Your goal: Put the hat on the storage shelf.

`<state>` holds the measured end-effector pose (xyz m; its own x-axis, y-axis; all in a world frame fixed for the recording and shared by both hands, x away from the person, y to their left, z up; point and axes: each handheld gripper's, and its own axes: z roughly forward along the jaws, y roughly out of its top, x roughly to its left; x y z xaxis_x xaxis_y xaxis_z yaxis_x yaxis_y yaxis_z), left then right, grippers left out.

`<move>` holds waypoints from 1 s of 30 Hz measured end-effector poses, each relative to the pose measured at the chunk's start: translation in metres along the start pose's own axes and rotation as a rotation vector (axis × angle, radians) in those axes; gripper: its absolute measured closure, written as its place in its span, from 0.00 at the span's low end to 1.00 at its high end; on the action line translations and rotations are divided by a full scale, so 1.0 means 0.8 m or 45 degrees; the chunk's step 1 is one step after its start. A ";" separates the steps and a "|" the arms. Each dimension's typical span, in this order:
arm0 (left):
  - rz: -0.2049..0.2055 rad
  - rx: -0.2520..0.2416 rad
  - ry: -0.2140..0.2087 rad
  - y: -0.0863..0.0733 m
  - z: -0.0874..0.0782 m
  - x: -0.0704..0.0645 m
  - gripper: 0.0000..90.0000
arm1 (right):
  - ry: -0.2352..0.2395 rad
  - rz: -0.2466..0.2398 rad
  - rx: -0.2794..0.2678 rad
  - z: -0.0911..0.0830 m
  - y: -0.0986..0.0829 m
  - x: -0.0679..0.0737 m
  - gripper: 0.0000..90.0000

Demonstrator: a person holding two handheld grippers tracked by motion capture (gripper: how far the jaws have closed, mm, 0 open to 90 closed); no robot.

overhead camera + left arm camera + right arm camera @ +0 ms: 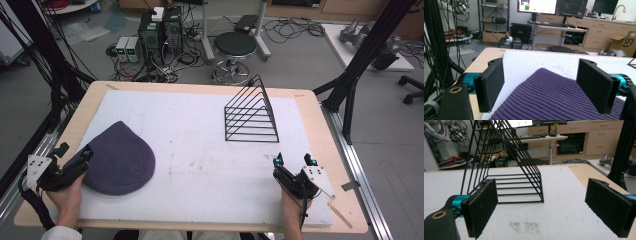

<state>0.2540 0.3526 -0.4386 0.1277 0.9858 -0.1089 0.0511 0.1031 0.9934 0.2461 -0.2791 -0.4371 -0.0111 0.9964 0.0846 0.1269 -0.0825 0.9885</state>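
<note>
A purple knitted beanie [120, 157] lies flat on the left part of the white mat [200, 145]. My left gripper [75, 152] is open at the hat's left edge; in the left gripper view the beanie [556, 97] spreads between and under the two black jaws, untouched by the pads. A black wire rack [252, 112] shaped like a wedge stands at the mat's back right. My right gripper [295, 160] is open near the front right, pointing at the rack [511, 170], with bare mat between its jaws.
The mat covers a wooden table [320, 130]. Black frame struts [365, 55] rise at the right and cables hang at the left. On the floor behind stand a round stool [235, 47] and computer boxes [160, 30].
</note>
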 end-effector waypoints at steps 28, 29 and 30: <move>-0.017 0.019 -0.007 -0.001 0.002 0.003 0.25 | 0.010 0.032 0.031 0.002 -0.001 -0.003 0.11; -0.015 0.019 -0.008 -0.001 0.002 0.003 0.25 | 0.011 0.033 0.031 0.002 -0.001 -0.003 0.11; -0.012 0.020 -0.011 -0.001 0.002 0.003 0.25 | 0.011 0.036 0.037 0.001 -0.001 -0.002 0.11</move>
<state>0.2558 0.3546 -0.4396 0.1354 0.9837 -0.1185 0.0677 0.1102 0.9916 0.2472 -0.2809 -0.4381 -0.0156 0.9934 0.1139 0.1558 -0.1101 0.9816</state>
